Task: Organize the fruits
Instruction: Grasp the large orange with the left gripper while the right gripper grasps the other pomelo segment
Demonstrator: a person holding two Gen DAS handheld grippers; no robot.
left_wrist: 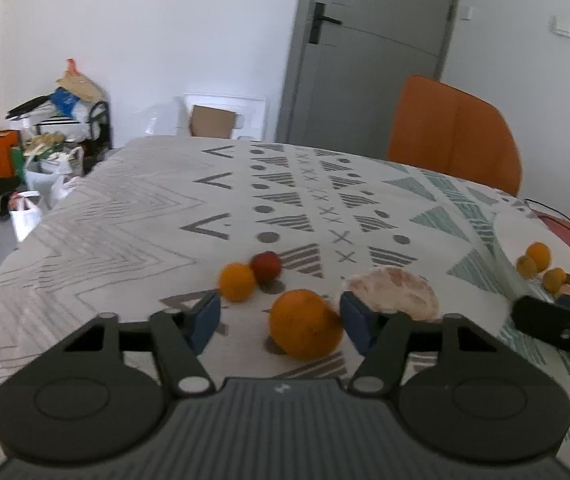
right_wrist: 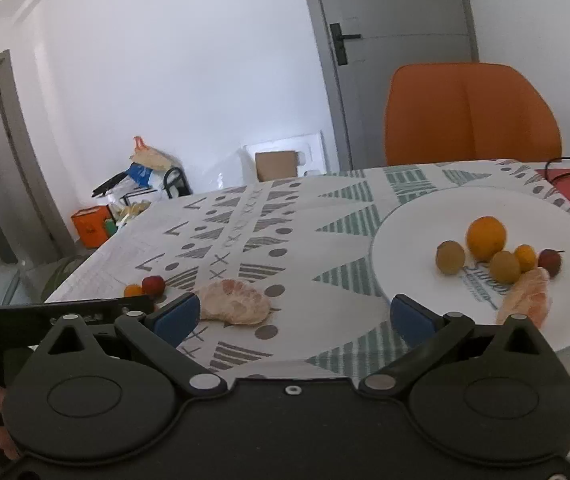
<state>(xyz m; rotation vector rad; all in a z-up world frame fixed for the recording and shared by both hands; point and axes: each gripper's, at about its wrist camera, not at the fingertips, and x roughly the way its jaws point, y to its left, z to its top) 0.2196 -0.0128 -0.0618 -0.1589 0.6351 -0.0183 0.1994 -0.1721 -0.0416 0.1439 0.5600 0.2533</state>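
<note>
— Orange blur, mostly: the big orange (left_wrist: 305, 324) between the left gripper (left_wrist: 281, 320)'s blue pads looks smeared. Is it held?

— Hard to say that it touches either pad. The fingers are spread wide with the orange near the right-hand pad, resting on the patterned tablecloth (left_wrist: 125, 220).

— And behind it?

— A small orange (left_wrist: 237, 281) touching a red fruit (left_wrist: 266, 266), and a peeled citrus half (left_wrist: 395, 292), partly hidden by the pad.

— The plate?

— On the left view it is cut off at the edge. The right view shows the white plate (right_wrist: 425, 216) clearly, holding a round orange (right_wrist: 486, 238), several small yellowish fruits, a small red one (right_wrist: 549, 262) and peeled segments (right_wrist: 527, 296) partly covered by the gripper body.

— The right gripper (right_wrist: 293, 314)?

— Fingers spread, gripping nothing, above the cloth beside the plate.
</note>
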